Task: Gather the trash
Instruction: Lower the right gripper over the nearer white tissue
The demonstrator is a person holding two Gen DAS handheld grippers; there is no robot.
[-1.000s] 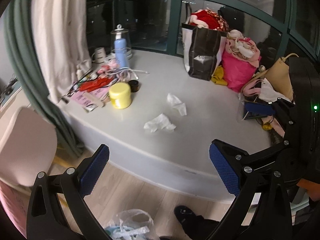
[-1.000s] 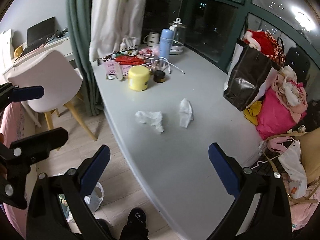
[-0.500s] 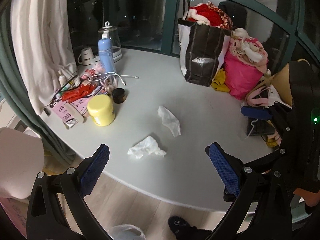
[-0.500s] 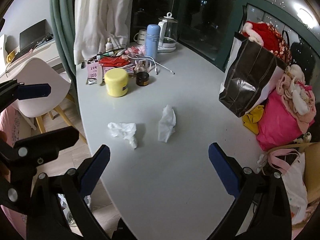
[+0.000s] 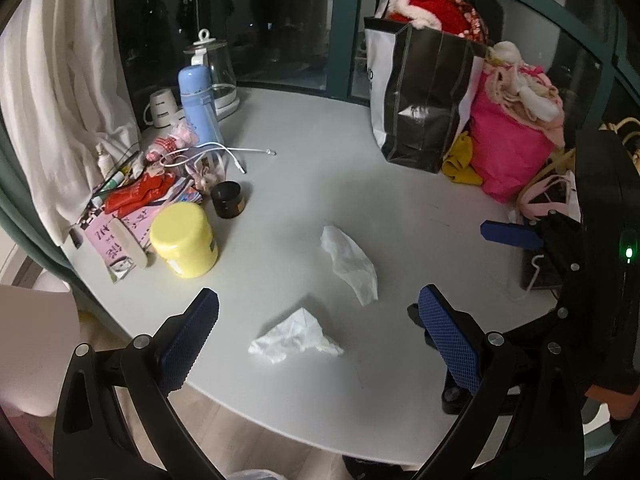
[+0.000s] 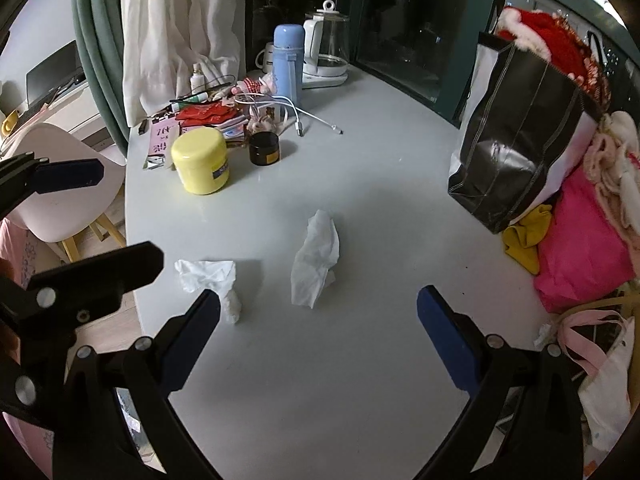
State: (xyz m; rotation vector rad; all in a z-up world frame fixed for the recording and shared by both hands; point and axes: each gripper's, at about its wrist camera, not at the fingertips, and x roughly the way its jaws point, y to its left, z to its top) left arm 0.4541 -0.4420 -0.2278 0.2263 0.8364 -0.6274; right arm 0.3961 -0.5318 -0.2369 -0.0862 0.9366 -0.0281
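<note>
Two crumpled white tissues lie on the pale grey table [image 5: 320, 184]. The near tissue [image 5: 295, 336] [image 6: 212, 278] sits close to the table's front edge, between my left gripper's fingers in the left wrist view. The far tissue [image 5: 352, 264] [image 6: 318, 262] lies a little further in. My left gripper [image 5: 320, 340] is open above the near tissue, holding nothing. My right gripper [image 6: 318, 336] is open too, hovering just short of the far tissue. The left gripper also shows at the left edge of the right wrist view.
A yellow jar [image 5: 184, 240], small black jar [image 5: 228, 199], blue flask [image 5: 198, 104], glass kettle [image 5: 214, 72], cables and papers crowd the table's left. A black paper bag [image 5: 420, 96] and pink bag [image 5: 508, 148] stand at the right. A pale chair [image 6: 60, 184] is beside the table.
Both grippers have moved forward and over the table, closing in on the two tissues. The floor and the plastic bag below have nearly dropped out of view. Both stay open.
</note>
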